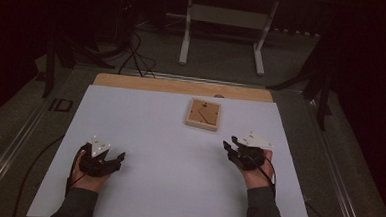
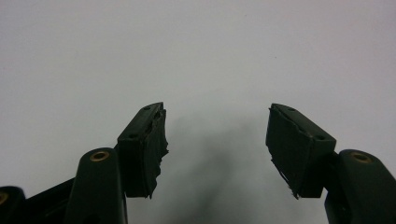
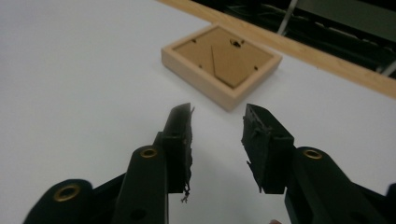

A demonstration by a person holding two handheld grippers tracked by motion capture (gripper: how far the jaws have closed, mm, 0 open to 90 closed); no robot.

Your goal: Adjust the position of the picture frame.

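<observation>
A small wooden frame [image 1: 203,114] lies flat, back side up, on the white desk [image 1: 153,151], toward the far edge and slightly right of centre. The right hand-held gripper [image 1: 230,143] sits near the desk's right side, nearer the person than the frame and a little to its right, pointing toward it. In the right gripper view the frame [image 3: 222,65] lies just ahead of the jaws, apart from them. These jaws stand partly open and empty. The left hand-held gripper [image 1: 117,157] rests near the desk's left side, well apart from the frame, jaws wide and empty.
</observation>
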